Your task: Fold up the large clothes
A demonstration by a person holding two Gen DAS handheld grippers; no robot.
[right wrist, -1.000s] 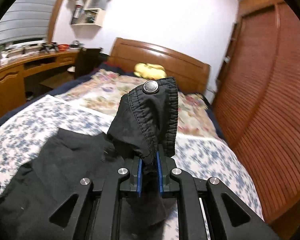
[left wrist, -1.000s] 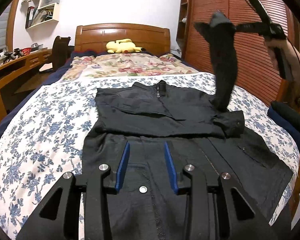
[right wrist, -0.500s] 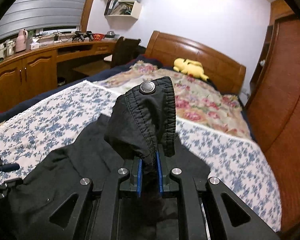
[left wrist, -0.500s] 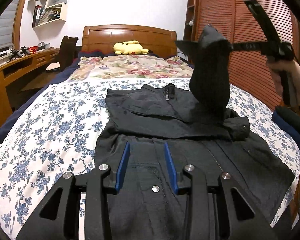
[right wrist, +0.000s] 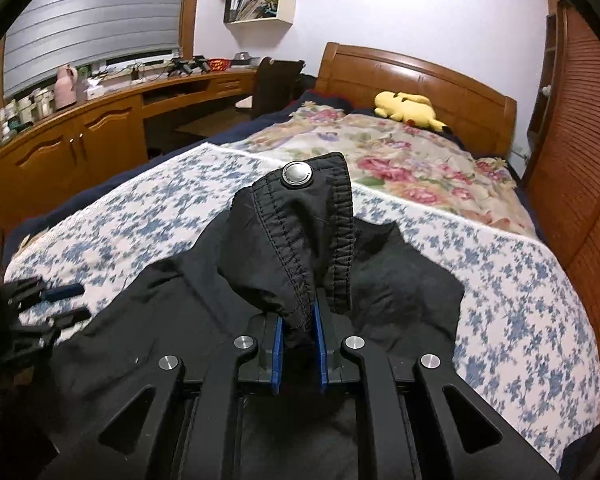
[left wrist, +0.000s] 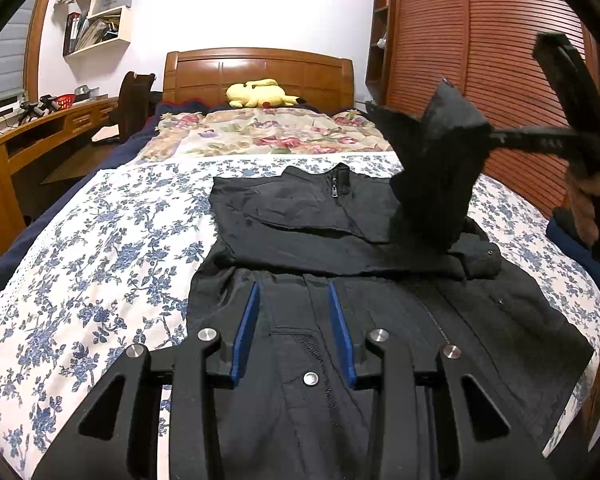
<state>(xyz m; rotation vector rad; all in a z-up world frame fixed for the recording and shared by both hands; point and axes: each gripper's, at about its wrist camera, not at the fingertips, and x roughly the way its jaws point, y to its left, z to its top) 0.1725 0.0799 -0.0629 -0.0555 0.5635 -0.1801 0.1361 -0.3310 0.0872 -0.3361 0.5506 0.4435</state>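
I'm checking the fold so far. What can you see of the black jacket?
The black jacket lies front-up on the flowered bedspread, collar toward the headboard, zipper closed, thin woven fabric with metal snaps. One sleeve lies folded across the chest. The right gripper pinches the other sleeve's cuff, lifting it above the body. The left gripper hovers open over the hem.

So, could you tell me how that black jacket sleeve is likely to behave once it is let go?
The sleeve droops from the right gripper, so it is probably floppy and will collapse. Its smooth fabric may slide over the jacket.
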